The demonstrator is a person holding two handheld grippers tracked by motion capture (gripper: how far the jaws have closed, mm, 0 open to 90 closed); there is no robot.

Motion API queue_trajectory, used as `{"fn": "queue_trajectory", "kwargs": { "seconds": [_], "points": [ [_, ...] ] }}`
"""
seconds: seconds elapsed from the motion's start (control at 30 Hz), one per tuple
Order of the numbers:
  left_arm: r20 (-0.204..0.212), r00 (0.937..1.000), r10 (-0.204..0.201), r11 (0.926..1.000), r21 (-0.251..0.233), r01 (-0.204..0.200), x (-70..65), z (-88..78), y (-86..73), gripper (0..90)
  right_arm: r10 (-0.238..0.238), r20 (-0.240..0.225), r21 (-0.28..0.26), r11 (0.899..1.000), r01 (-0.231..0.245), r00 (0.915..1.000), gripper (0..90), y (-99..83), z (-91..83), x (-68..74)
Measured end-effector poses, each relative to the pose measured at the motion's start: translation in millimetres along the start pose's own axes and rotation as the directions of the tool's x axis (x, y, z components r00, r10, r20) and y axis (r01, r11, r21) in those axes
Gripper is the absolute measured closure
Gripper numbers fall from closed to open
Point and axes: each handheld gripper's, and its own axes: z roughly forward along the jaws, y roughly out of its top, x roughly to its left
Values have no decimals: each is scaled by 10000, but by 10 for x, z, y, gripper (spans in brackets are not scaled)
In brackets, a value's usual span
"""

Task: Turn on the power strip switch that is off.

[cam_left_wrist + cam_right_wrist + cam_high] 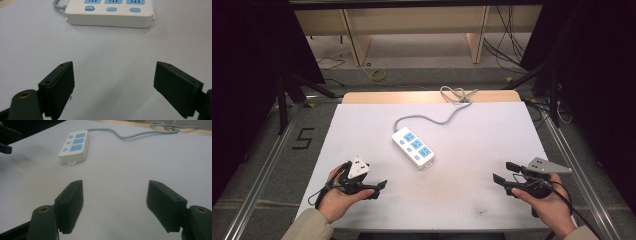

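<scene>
from the high view, a white power strip (413, 146) with three blue sockets lies at a slant near the middle of the white counter (472, 145), its grey cable (432, 119) running back toward the far edge, where it ends in a loose coil. the left claw (374, 189), held in a hand (337, 197) at the near left, sits low over the counter with its jaws apart and nothing between them, well short of the strip. the right claw (504, 173), in the other hand (547, 202) at the near right, is likewise spread and empty, well apart from the strip. in the left gripper view, the left claw (113, 87) stands wide open over bare counter, and the power strip (110, 15) lies ahead along the top of the picture, its long side and three blue buttons facing the jaws. in the right gripper view, the right claw (115, 205) is open too, holding nothing, and the power strip (74, 146) lies farther off to the upper left, its cable (140, 133) trailing away toward the top right.
</scene>
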Motion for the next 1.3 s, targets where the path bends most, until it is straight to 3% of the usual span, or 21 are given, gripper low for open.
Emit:
{"fn": "queue_trajectory", "kwargs": {
  "seconds": [0.23, 0.33, 0.37, 0.4, 0.43, 0.47, 0.63, 1.07, 1.3],
  "points": [
    [-22, 9998, -174, 9998, -100, 174, 20, -20, 3, 220, -39, 19, 25, 10000, 38, 10000, 304, 0, -6, 14],
    [-272, 9996, -118, 9996, -253, 111, 22, -43, 18, 434, -74, 16, 18, 10000, 74, 10000, 304, 1, 0, 18],
    [-274, 9996, -71, 9997, -232, 64, 27, -49, 24, 434, -56, 23, 33, 10000, 56, 10000, 304, 1, -1, 19],
    [-255, 9996, 154, 9998, -106, -157, 31, -51, 28, 516, -49, 29, 31, 10000, 49, 10000, 304, 1, -1, 18],
    [-188, 9987, 474, 9988, 110, -472, 33, -48, 28, 659, -40, 40, 42, 10000, 40, 10000, 304, 0, -1, 15],
    [55, 9981, 614, 9972, 430, -616, 33, -38, 28, 695, -33, 37, 44, 10000, 32, 10000, 305, 0, -2, 14],
    [-36, 9989, 477, 9978, 467, -475, 31, -53, 50, 894, -14, 0, 62, 10000, 14, 10000, 305, -2, 2, 14],
    [-19, 9996, -299, 9987, 415, 300, 74, -39, 146, 898, -75, -12, 121, 9999, 75, 10000, 305, -2, 16, 26],
    [-80, 9990, -439, 9981, 427, 442, 121, -5, 191, 897, -93, -58, 182, 9998, 94, 9999, 305, -4, 27, 37]
  ]
}}
